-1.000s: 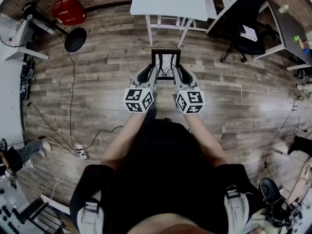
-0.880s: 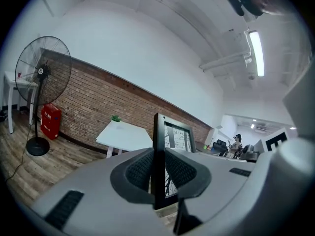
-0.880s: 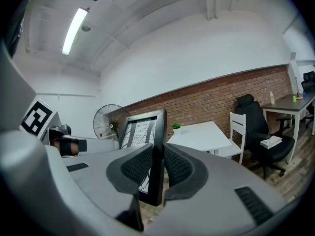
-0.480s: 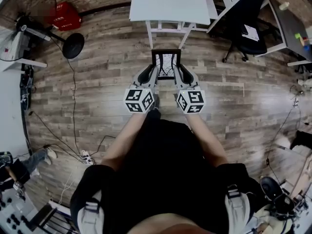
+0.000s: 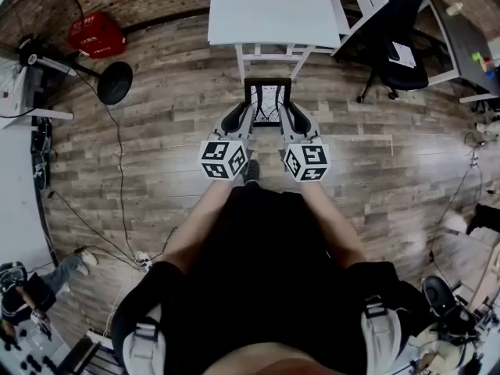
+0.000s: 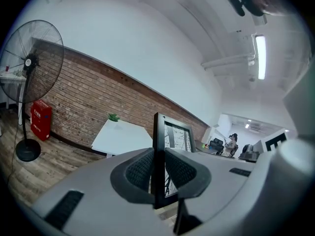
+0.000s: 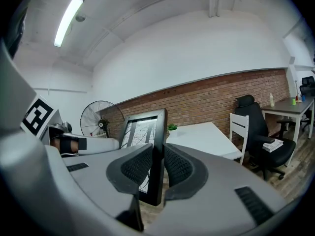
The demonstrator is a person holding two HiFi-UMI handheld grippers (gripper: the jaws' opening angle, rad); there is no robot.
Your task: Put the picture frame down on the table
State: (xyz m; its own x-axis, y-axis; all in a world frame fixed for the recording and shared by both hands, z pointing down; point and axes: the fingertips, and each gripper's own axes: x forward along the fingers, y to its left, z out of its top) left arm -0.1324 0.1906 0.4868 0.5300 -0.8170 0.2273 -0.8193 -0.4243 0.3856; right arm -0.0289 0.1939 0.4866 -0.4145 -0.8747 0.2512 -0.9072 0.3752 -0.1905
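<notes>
A black picture frame [image 5: 266, 102] with a pale line drawing hangs upright above the wooden floor, short of the white table [image 5: 270, 8]. My left gripper [image 5: 245, 116] is shut on the frame's left edge [image 6: 159, 161]. My right gripper [image 5: 287, 116] is shut on its right edge [image 7: 158, 156]. The table [image 6: 123, 136] lies ahead with a small green plant [image 6: 113, 117] at its far side. In the right gripper view the table [image 7: 202, 137] shows behind the frame.
A white chair [image 5: 355, 2] and a black office chair [image 5: 398, 49] stand right of the table. A standing fan [image 5: 70, 49] and a red box [image 5: 97, 34] are at the left. Cables [image 5: 117, 178] cross the floor. Another person [image 5: 31, 280] is at the lower left.
The table and floor have shifted slightly nearer in the head view; the red box and fan moved in view. Both grippers keep the same hold on the frame.
</notes>
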